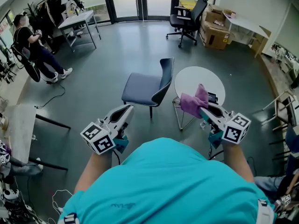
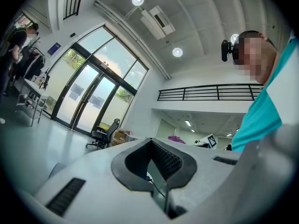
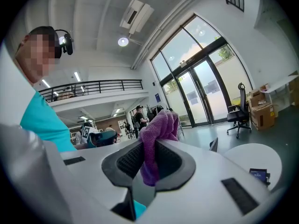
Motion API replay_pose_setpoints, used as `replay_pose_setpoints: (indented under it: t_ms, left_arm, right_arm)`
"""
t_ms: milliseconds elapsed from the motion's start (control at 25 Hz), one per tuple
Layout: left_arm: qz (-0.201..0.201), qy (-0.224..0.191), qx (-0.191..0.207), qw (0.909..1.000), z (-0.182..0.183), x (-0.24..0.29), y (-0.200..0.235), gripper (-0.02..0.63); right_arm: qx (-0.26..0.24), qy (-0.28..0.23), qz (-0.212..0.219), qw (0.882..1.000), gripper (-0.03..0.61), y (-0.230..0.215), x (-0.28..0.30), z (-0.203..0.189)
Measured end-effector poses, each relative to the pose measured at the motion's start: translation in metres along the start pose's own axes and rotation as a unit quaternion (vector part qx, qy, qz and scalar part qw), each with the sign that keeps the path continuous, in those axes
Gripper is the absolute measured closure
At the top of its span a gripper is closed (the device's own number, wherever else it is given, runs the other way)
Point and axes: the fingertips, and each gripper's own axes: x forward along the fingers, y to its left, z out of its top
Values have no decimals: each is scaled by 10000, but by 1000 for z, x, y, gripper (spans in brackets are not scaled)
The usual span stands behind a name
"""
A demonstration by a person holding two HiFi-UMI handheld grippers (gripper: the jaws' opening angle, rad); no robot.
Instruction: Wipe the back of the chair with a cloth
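Cloth [image 1: 195, 102] of purple terry stands bunched up in the right tool [image 1: 209, 110], whose jaws are pinched on its lower fold; the loose upper part sticks out above them. It hangs in the air on the near right of the chair [image 1: 148, 87], over the near edge of the round white counter [image 1: 198, 80] that stands just beside the chair's back [image 1: 165, 78]. Cloth and chair are well apart, so wiping has not begun.

The left tool [image 1: 127, 108] hovers on the near side of the chair's seat. Its jaws are pressed together with nothing between them.

The cloth looks soft, light and limp. It should fold over the curved back easily but could drag or slip through the jaws if only a thin edge is held. The present hold on a thick fold seems sound. The free wad, not the jaws, ought to meet the surface.

The chair is a dark blue shell on thin legs, probably light, so it may slide or tip under a firm push. The empty left tool could steady it at the seat or the top rim.

A small dark object [image 1: 212, 97] lies on the counter, right of the chair, close to the cloth's likely path.
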Motion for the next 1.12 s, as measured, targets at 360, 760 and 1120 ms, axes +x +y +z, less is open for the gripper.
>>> replay_pose_setpoints:
  t_ms: [360, 760, 1120]
  left_arm:
    - [47, 198, -140, 9997, -28, 44, -36, 618]
    - [15, 156, -335, 9993, -33, 30, 17, 618]
    - [-315, 246, -321, 9987, 29, 13, 191, 618]
  right_arm:
    - [221, 98, 141, 9996, 523, -34, -44, -8]
    - [375, 334, 101, 9987, 523, -41, 7, -29]
    - [123, 470, -86, 9988, 522, -40, 198, 7]
